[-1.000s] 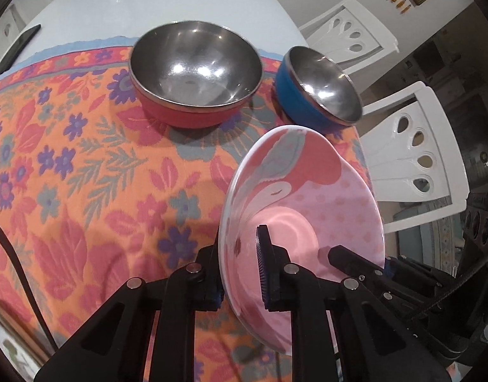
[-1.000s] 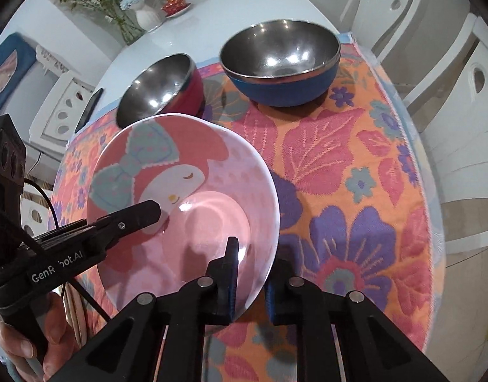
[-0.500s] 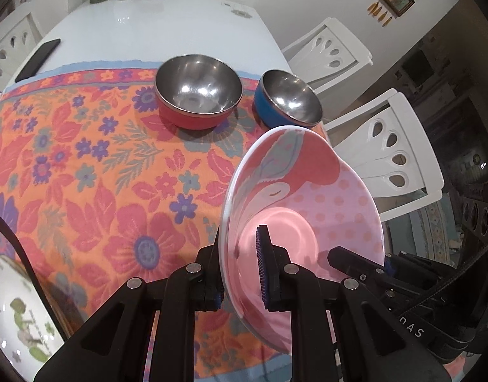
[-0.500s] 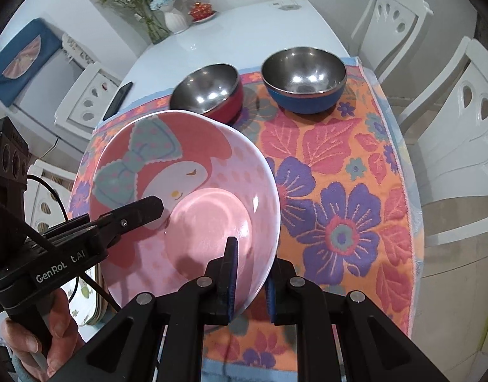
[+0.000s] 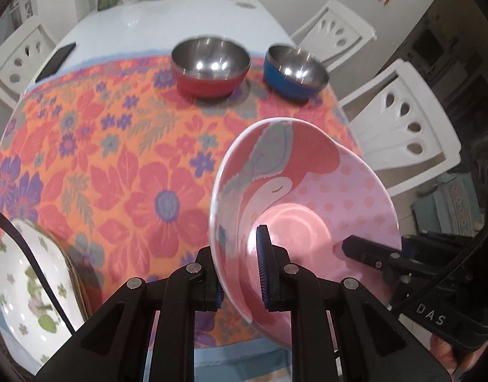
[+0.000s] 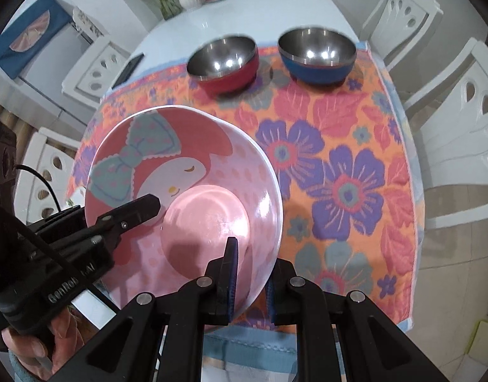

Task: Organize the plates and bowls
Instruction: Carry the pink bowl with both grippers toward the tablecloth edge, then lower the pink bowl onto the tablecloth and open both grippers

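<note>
While we hold the pink bowl [image 6: 183,191] aloft over the near edge of the table [image 5: 186,12], little of the sorting looks finished: the red bowl [image 5: 210,67] and blue bowl [image 5: 295,73] sit side by side at the far end of the floral cloth [image 5: 116,159], unstacked, and a flowered plate [image 5: 31,280] lies at the near left. Our left claw [image 5: 239,273] and right claw [image 6: 250,277] are each clamped tight on opposite sides of its rim. Being round, it has no long axis; its mouth tilts up toward us, its base toward the cloth.
</note>
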`<action>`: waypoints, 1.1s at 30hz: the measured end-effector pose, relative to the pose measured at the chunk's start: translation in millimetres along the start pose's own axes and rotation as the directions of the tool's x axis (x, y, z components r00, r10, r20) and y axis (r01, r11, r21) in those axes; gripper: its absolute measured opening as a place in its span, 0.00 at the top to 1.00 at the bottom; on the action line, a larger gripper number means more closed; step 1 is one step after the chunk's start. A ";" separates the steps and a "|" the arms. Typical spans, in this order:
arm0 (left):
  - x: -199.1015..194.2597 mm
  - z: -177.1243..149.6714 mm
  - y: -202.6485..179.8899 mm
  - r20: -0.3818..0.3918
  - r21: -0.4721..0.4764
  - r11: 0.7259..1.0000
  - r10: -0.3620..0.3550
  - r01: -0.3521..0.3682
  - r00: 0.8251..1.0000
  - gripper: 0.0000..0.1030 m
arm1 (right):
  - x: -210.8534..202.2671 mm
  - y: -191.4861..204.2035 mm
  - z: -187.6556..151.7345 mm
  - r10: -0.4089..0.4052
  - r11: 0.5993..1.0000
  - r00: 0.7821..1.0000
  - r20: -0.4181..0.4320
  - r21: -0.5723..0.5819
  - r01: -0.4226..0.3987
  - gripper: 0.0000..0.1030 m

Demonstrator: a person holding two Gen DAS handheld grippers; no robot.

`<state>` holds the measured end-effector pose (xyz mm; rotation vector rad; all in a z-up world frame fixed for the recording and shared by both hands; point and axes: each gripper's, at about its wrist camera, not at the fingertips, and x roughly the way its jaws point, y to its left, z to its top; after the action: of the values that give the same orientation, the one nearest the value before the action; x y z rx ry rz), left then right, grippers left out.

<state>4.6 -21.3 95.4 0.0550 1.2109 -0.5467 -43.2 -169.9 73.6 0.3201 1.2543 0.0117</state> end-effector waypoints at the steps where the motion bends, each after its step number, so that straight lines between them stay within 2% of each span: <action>1: 4.8 -4.1 2.1 -0.014 -0.010 1.000 -0.006 0.006 1.000 0.87 | 4.4 -0.8 -2.4 -0.004 1.000 1.000 -0.009 -0.002 0.004 0.86; 9: 33.5 -24.7 9.1 -0.080 -0.038 0.999 0.003 -0.006 0.997 0.87 | 35.0 -7.1 -15.6 -0.019 1.000 0.997 -0.079 -0.006 0.019 0.86; 22: 46.9 -35.7 3.8 -0.107 0.000 0.999 0.034 -0.034 0.994 0.87 | 52.2 -16.0 -26.8 -0.006 1.000 0.992 -0.123 0.010 0.007 0.86; 28: 35.4 -43.5 14.0 -0.120 -0.002 0.998 0.057 -0.057 0.991 0.85 | 41.3 -22.3 -36.4 0.058 0.998 0.986 -0.157 0.024 -0.054 0.86; 33: 16.1 -47.0 20.5 -0.124 -0.025 0.999 0.028 -0.032 0.992 0.85 | 22.5 -30.1 -45.6 0.136 0.990 0.976 -0.169 0.064 -0.127 0.86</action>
<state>-23.7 5.9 58.6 0.0848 1.3363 -0.5061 -83.6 -184.1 32.9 0.4553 1.4053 0.1229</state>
